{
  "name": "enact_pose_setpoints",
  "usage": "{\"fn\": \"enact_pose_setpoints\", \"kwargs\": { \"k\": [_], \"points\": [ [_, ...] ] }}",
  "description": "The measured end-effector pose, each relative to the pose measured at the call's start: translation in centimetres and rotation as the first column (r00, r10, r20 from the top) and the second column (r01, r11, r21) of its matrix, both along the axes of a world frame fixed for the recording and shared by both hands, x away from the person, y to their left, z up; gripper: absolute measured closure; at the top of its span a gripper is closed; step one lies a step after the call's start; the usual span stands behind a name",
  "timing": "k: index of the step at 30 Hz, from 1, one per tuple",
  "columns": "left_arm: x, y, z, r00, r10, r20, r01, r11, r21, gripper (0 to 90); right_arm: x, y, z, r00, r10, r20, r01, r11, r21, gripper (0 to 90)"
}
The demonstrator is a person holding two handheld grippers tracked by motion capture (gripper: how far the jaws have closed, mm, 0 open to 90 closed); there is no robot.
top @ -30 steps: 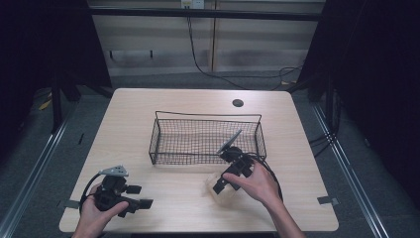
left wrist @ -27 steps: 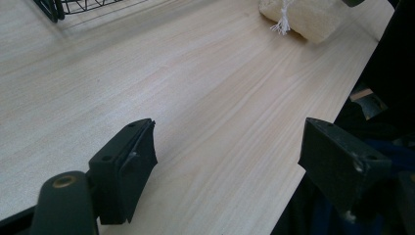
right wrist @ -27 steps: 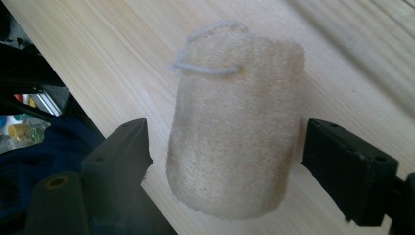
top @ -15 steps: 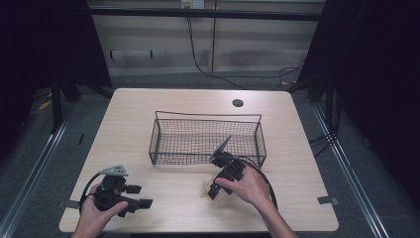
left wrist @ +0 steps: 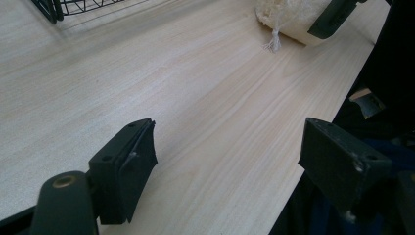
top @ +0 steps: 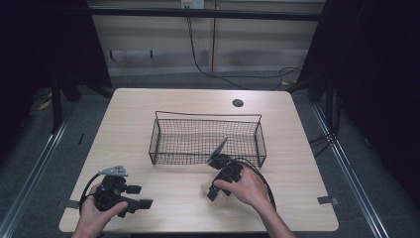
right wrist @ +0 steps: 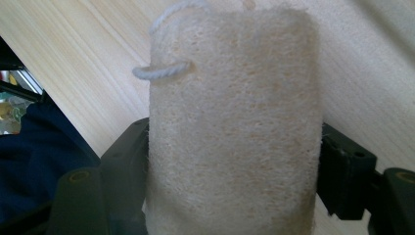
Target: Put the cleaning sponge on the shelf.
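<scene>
Pale wooden worktop (top: pixel 148 114) carries a wire basket (top: pixel 163 148) at centre. Just below it, my right gripper (top: pixel 212 191) has been closing; its jaws now clamp the loofah (right wrist: pixel 235 127). My left gripper (top: pixel 143 203), lower left, gapes empty.

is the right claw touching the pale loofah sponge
Touching. In the right gripper view both black jaws of the right claw sit flush against the sides of the pale loofah sponge, with no gap.

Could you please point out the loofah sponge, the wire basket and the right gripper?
loofah sponge (right wrist: pixel 235 127): right gripper view, its front face.
wire basket (top: pixel 205 115): high view, far rim.
right gripper (right wrist: pixel 235 171): right gripper view, between its jaws.
</scene>
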State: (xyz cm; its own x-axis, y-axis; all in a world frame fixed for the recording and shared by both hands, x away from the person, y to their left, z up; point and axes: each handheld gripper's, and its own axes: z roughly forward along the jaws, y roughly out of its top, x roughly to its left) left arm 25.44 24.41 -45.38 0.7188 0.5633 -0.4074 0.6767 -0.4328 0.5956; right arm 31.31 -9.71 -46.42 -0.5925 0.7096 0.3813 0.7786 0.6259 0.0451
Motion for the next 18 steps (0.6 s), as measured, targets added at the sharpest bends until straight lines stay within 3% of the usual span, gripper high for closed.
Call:
{"fn": "enact_pose_setpoints", "kwargs": {
  "k": [18],
  "points": [
    [-0.02,-0.03,0.05,1.0,-0.003,0.001,0.003,1.0,0.001,20.8,-0.29,-0.15,0.96,0.9997,0.013,0.021,-0.013,1.0,-0.018,25.6]
  ]
}}
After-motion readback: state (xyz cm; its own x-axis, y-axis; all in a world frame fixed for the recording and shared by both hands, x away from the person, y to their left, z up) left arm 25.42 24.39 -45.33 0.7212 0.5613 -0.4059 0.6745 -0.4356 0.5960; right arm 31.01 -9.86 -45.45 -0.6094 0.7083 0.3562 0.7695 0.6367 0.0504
